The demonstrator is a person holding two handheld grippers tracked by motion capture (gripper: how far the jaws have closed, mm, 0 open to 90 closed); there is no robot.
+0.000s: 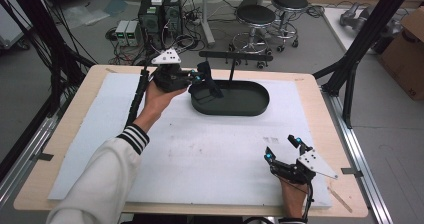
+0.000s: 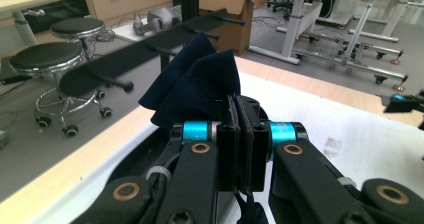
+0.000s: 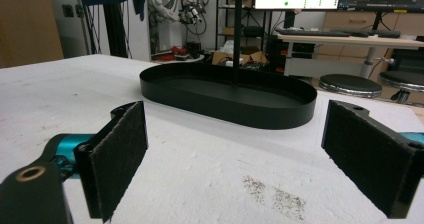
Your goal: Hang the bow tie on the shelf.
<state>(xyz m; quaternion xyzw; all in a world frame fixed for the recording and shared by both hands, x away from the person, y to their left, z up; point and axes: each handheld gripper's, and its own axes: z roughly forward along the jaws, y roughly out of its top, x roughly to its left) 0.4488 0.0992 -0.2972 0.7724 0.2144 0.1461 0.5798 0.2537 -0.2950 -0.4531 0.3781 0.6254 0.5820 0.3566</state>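
High view: my left claw [image 1: 199, 77] pinches the cloth [image 1: 209, 86] tight at upper centre, just below the rack [image 1: 235, 57]; my right claw [image 1: 281, 147] idles wide open, lower right.

Looking down and forward from above the near edge of the table [image 1: 310, 84], taking in the whole top, floor and stools at upper frame. Riding low on the left gripper [image 2: 243, 149], close behind its jaws, facing the rack's bar [image 2: 150, 49] crossing upper left. Sitting near table height on the right gripper [image 3: 235, 159], facing the black oval tray [image 3: 225, 104] at centre, shared with the high view [image 1: 235, 106].
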